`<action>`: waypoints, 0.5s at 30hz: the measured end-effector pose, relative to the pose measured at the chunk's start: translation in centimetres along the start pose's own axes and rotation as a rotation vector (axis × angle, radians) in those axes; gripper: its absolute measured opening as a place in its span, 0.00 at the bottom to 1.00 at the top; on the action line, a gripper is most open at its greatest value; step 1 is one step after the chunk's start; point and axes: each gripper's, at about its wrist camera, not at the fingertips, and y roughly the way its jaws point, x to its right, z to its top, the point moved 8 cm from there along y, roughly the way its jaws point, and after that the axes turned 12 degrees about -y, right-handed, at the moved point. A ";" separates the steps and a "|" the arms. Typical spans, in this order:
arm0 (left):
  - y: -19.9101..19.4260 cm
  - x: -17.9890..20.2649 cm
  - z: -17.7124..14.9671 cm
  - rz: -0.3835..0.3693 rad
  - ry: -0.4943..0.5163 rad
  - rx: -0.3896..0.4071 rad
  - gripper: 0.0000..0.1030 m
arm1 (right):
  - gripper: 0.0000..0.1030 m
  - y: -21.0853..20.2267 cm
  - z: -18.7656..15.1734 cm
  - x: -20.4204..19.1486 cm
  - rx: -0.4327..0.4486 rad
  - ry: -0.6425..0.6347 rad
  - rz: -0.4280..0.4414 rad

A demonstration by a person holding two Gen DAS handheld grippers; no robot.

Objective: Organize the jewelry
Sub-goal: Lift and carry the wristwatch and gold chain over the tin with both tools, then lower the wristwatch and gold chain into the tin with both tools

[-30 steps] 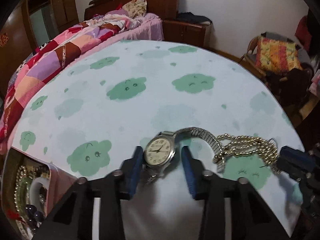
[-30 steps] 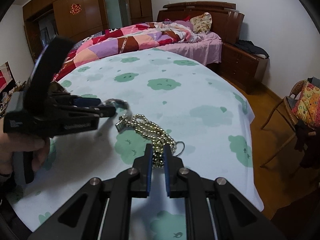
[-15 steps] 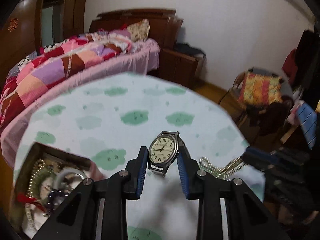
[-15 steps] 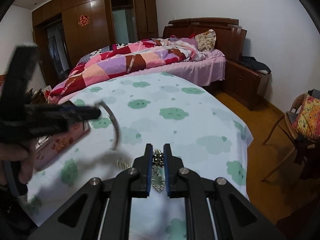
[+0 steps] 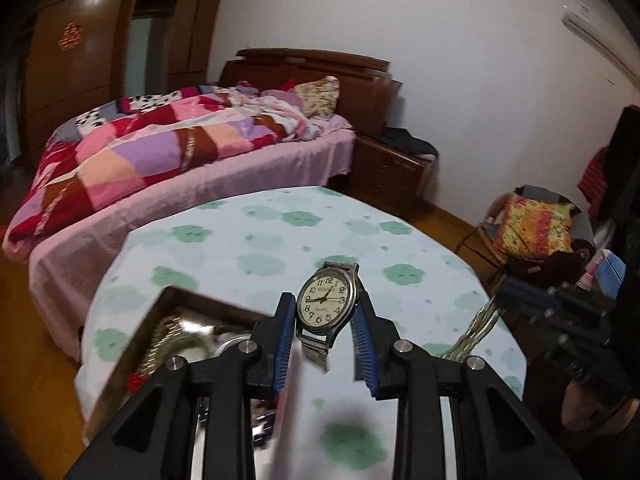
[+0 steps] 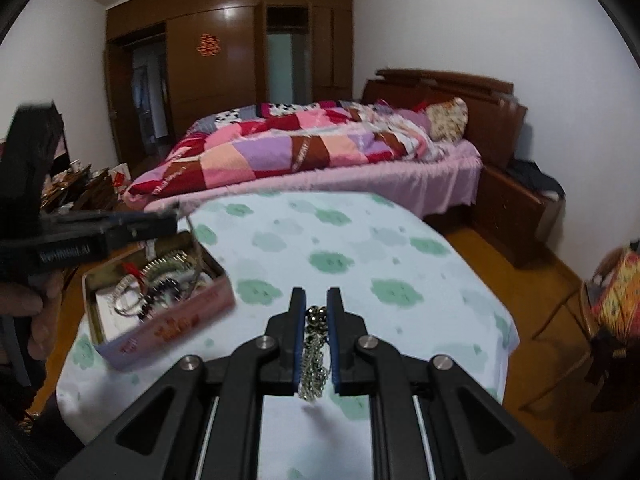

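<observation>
My left gripper (image 5: 325, 312) is shut on a silver wristwatch (image 5: 326, 306) with a cream dial, held well above the table; its metal band hangs below. My right gripper (image 6: 316, 308) is shut on a gold bead necklace (image 6: 314, 354) that dangles between its fingers above the table. The necklace also shows in the left wrist view (image 5: 474, 330), hanging from the right gripper (image 5: 520, 294). An open pink tin box (image 6: 160, 316) holding several pieces of jewelry sits at the table's left; in the left wrist view the box (image 5: 132, 344) lies below and left of the watch.
The table has a pale cloth with green cloud prints (image 6: 360, 248). A bed with a patchwork quilt (image 6: 304, 148) stands behind it. A chair with a colourful cushion (image 5: 532, 228) is at the right. The left gripper's body (image 6: 80, 236) hovers over the box.
Both grippers have lifted their items off the table and risen. The left gripper with the watch has moved over toward the tin box, which now shows closer.
</observation>
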 end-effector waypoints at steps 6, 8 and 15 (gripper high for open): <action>-1.7 -4.5 -0.1 0.061 -0.052 0.026 0.29 | 0.12 0.4 3.6 -3.4 0.034 -0.066 0.049; -2.2 -5.9 -0.2 0.076 -0.070 0.031 0.29 | 0.12 0.5 4.6 -4.7 0.044 -0.095 0.060; -3.4 -9.8 -0.8 0.137 -0.125 0.041 0.29 | 0.12 1.3 7.8 -9.5 0.077 -0.182 0.115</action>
